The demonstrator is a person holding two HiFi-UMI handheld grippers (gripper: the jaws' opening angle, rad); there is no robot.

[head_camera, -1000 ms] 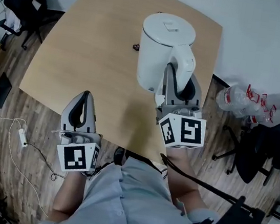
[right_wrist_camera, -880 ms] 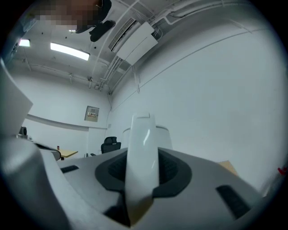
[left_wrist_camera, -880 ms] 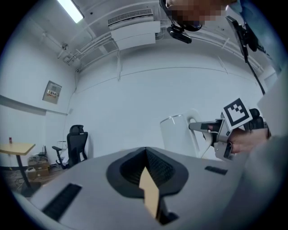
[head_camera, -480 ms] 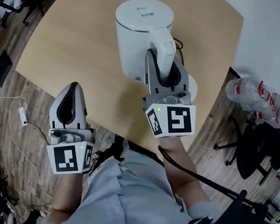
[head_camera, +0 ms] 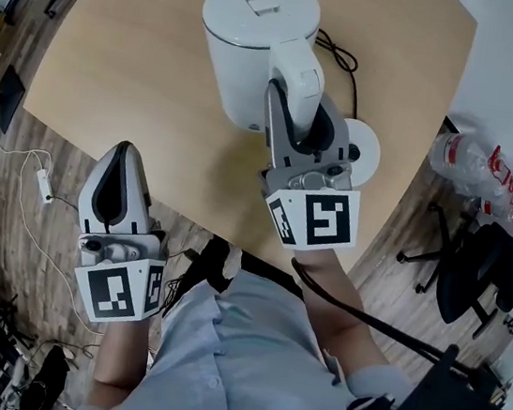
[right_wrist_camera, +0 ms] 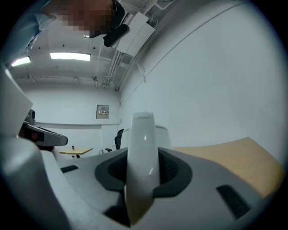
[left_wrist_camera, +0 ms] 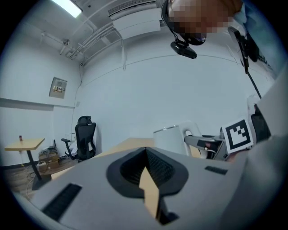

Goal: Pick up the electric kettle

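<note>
Clamping my right claw (head_camera: 289,109) on the kettle (head_camera: 253,28) by its handle (head_camera: 299,68); left claw (head_camera: 123,154) closed, empty. Next: raise it steadily, upright.

White electric kettle (head_camera: 255,52), upright, lid closed, above table

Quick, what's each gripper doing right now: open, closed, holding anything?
Left gripper: closed, holding nothing.
Right gripper: closed on the electric kettle's handle.
</note>
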